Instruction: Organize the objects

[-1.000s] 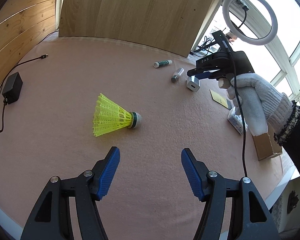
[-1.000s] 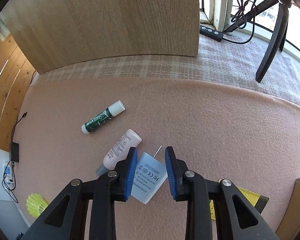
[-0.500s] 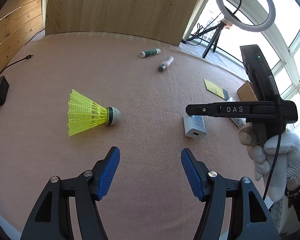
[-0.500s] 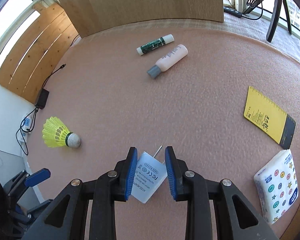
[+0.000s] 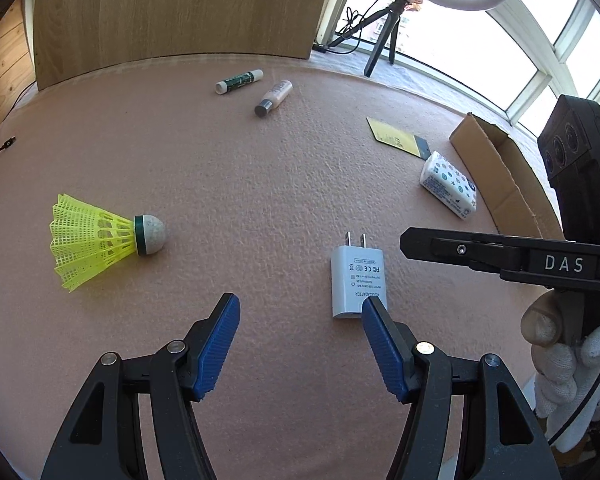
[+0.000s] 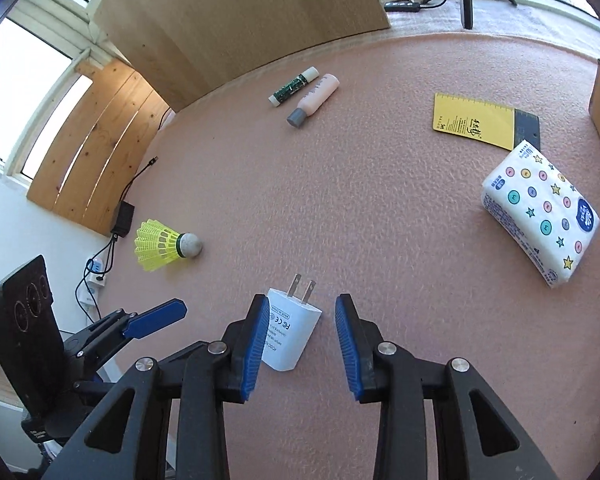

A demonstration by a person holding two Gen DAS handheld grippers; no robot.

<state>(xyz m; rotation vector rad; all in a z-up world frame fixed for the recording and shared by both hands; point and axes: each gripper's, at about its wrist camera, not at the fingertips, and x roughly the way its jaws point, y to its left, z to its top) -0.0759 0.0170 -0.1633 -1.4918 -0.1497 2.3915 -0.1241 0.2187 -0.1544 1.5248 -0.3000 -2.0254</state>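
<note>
I am looking down over a pink felt tabletop (image 6: 380, 208), with the white power adapter (image 6: 290, 330) lying flat at the near edge, its two prongs pointing away from me. My right gripper (image 6: 302, 336) is hovering around it with the jaws parted wider than the adapter body; the left pad seems to be touching or almost touching the adapter's side, while the right pad is standing clear, so nothing is clamped. In the left wrist view the adapter (image 5: 358, 280) is lying just beyond the right finger of my left gripper (image 5: 300, 344), which is spread wide and holding nothing. The yellow shuttlecock (image 5: 100, 242) is resting on its side to the far left of that gripper, cork end pointing right.

I am judging the adapter to be a small, rigid, fairly light plastic block with smooth, somewhat slippery faces; gripping across its two long flat sides, away from the prongs, looks safest. The shuttlecock is looking very light, its mesh skirt springy and easy to crush, so the cork end seems the better place to pinch.

Farther off, a green lip balm tube (image 6: 294, 86) and a pink bottle (image 6: 314, 100) are lying side by side, with a yellow card (image 6: 476, 122), a tissue pack (image 6: 540, 216) and a cardboard box (image 5: 500, 176) at the right.
</note>
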